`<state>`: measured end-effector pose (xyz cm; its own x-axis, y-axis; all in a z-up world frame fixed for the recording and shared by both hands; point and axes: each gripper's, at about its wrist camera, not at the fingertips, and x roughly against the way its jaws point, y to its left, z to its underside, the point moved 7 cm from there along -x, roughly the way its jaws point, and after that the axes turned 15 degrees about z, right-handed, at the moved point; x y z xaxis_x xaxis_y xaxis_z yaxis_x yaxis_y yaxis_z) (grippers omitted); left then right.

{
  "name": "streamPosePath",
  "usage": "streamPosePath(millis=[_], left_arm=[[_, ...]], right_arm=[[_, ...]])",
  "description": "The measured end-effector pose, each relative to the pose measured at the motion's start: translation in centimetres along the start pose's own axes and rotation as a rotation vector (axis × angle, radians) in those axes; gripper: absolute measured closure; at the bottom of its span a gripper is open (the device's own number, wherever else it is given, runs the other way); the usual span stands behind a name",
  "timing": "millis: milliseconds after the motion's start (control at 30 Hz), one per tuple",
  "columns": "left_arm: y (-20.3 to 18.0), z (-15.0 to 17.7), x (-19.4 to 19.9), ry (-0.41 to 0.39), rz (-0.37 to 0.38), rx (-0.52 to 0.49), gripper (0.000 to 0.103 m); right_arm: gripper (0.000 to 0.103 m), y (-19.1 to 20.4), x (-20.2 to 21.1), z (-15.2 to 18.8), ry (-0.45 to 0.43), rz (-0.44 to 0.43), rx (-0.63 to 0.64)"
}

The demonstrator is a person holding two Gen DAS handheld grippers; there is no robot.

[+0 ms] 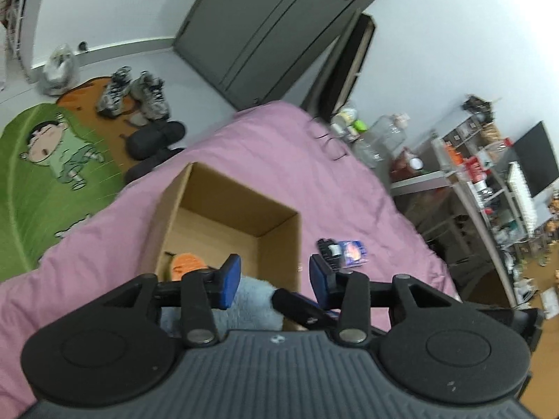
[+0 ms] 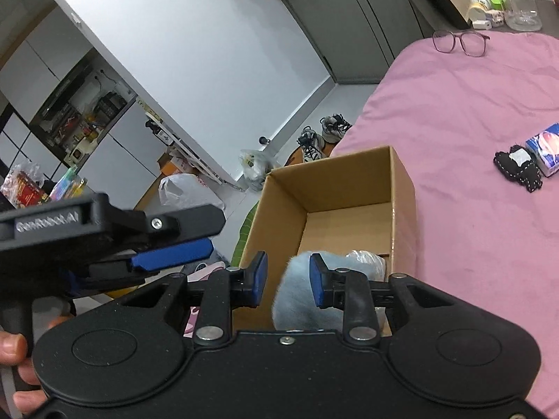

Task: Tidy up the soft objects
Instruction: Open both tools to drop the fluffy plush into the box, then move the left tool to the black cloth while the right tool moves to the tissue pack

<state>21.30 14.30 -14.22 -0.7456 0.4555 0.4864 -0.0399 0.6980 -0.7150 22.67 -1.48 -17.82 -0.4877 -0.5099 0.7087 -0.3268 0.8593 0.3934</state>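
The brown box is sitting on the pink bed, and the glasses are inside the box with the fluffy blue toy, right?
Not quite. The glasses lie out on the pink bed, far from the brown box, as the right wrist view shows. The fluffy blue toy is in the box.

I see a bed with a pink cover [image 1: 286,160] before me. Beside it the floor carries a green cartoon rug [image 1: 42,174] and a pair of sneakers [image 1: 136,94]. The wall [image 1: 111,3] is pale, with a dark grey door [image 1: 265,24]. Crowded shelves [image 1: 489,181] stand at my right.
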Motion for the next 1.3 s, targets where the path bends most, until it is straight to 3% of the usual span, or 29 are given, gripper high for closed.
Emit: streamPosePath(millis=[367, 467, 667, 933, 1033, 1300], left_arm=[[-0.8, 0.5, -1.9, 0.050, -0.077, -0.032, 0.056], [-1.3, 0.5, -2.3, 0.055, -0.087, -0.040, 0.051], [-2.8, 0.5, -2.8, 0.054, -0.106, -0.070, 0.026], [-4.9, 0.0, -3.4, 0.055, -0.150, -0.138, 0.018], [-5.7, -0.1, -3.7, 0.051, -0.151, -0.166, 0.012], [-7.2, -0.3, -5.3, 0.057, -0.173, -0.216, 0.010]], right_arm=[[0.070, -1.1, 1.4, -0.2, 0.010, -0.017, -0.006], [0.064, -1.6, 2.1, -0.3, 0.007, -0.009, -0.005], [0.051, -3.5, 3.3, -0.8, -0.009, 0.028, -0.016], [0.030, -5.9, 5.0, -2.5, -0.056, 0.084, -0.021], [0.028, -6.9, 5.3, -3.0, -0.068, 0.108, -0.011], [0.024, -10.3, 5.6, -4.1, -0.086, 0.151, -0.035]])
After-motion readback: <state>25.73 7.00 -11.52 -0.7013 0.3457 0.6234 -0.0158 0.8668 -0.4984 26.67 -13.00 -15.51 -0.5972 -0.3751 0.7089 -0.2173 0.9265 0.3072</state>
